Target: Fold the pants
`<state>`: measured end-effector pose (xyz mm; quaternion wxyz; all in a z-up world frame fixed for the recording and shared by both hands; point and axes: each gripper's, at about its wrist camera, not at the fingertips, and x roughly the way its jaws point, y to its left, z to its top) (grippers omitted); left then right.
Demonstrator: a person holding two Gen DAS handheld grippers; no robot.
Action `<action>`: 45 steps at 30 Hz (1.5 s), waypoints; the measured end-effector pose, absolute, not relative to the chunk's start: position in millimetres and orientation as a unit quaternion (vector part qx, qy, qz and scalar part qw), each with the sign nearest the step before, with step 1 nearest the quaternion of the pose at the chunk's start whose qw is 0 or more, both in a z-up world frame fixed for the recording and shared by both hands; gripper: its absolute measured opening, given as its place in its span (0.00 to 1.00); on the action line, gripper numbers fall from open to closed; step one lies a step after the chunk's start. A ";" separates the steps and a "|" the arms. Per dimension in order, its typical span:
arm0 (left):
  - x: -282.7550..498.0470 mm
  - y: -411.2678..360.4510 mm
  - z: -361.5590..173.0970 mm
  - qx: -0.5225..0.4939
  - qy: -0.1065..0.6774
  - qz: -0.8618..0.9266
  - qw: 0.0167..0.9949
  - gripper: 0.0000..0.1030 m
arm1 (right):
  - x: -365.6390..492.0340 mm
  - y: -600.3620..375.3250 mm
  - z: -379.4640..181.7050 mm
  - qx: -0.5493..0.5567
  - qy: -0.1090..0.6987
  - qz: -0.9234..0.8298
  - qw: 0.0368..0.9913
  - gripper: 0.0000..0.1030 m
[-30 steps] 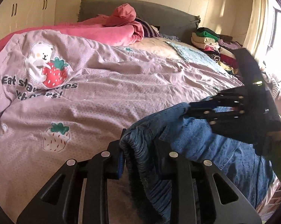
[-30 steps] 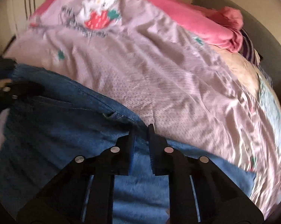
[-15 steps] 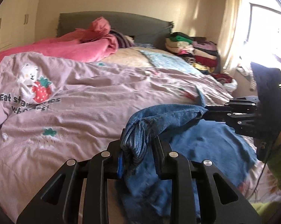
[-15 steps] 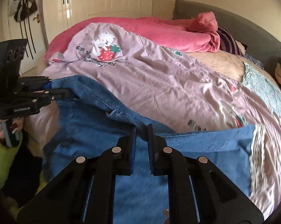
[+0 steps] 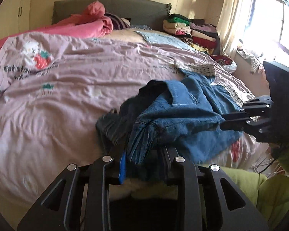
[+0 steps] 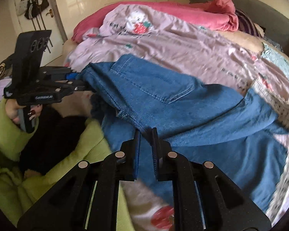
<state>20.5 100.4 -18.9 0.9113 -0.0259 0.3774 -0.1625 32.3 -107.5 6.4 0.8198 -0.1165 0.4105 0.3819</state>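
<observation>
While a person in a lime-green fleece sleeve [image 6: 7,127] stands at the foot of a bed, the blue denim pants [image 6: 182,104] hang stretched between two black two-finger tools over the wrinkled lilac strawberry-print duvet [image 5: 86,88].

In the right wrist view, the left claw [image 6: 81,84] enters from the left edge, its fingers pointing level across the frame toward the waistband. A hand with dark red nails [image 6: 21,111] grips the tool's handle from below. A bunched fold of waistband sits between this claw's fingers, and its jaws are opening at this moment around the thick wad of cloth.

Further right, the right claw [image 6: 145,134] points forward and down at the bed, jaws drawn narrow and pinching the denim's seam edge. From there the pants run away over the duvet, back pocket up, with a lace-trimmed hem lying at the far right.

In the left wrist view, the left claw [image 5: 142,154] sits low in the centre with gathered denim spilling up and over its fingers, while the right claw [image 5: 221,120] reaches in level from the right edge, clamped on the fabric.

Beyond lie a crumpled pink blanket [image 5: 86,27], a grey upholstered headboard [image 5: 136,9], a stack of folded clothes [image 5: 188,28] and a sunlit window [image 5: 269,17].
</observation>
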 end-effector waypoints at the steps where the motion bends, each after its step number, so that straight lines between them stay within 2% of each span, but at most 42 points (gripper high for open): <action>1: 18.8 101.0 -20.2 -0.026 0.379 -0.159 0.911 0.28 | 28.9 -108.4 4.4 -0.111 0.412 0.386 0.818 0.06; 6: 16.6 104.3 -31.6 -0.028 0.395 -0.139 0.908 0.33 | 16.3 -106.0 -12.5 -0.112 0.426 0.390 0.808 0.07; 11: 17.5 118.6 -36.6 -0.033 0.414 -0.089 0.905 0.33 | 12.4 -107.5 -22.2 -0.115 0.431 0.391 0.805 0.07; 17: -4.1 140.0 -5.9 -0.071 0.384 -0.064 0.918 0.34 | 1.0 -99.5 -23.0 -0.114 0.425 0.428 0.790 0.06; 22: -3.8 99.0 24.8 -0.051 0.358 -0.122 0.924 0.36 | -1.6 -100.4 -18.0 -0.107 0.417 0.425 0.797 0.06; 26: 18.3 61.1 9.7 -0.030 0.389 -0.153 0.908 0.36 | 5.0 -114.0 -5.2 -0.086 0.400 0.408 0.816 0.07; 28: 24.4 51.3 -7.2 -0.002 0.410 -0.133 0.902 0.36 | 11.7 -115.8 -2.9 -0.087 0.396 0.391 0.826 0.17; 31: 25.4 52.4 -30.8 0.031 0.437 -0.098 0.894 0.36 | 21.6 -113.5 -5.3 -0.078 0.402 0.381 0.829 0.24; 35: 20.9 60.8 -33.1 0.031 0.433 -0.094 0.896 0.37 | 26.0 -97.8 -19.2 -0.088 0.423 0.372 0.821 0.34; 37: 21.9 64.3 -34.7 0.028 0.433 -0.095 0.896 0.37 | 30.4 -94.0 -31.8 -0.096 0.447 0.353 0.816 0.45; 39: 24.2 68.0 -38.3 0.017 0.434 -0.101 0.895 0.37 | 38.1 -93.2 -53.7 -0.106 0.483 0.327 0.805 0.45; 45: 26.4 68.5 -41.2 0.004 0.428 -0.105 0.898 0.38 | 31.6 -100.7 -46.8 -0.098 0.466 0.335 0.813 0.46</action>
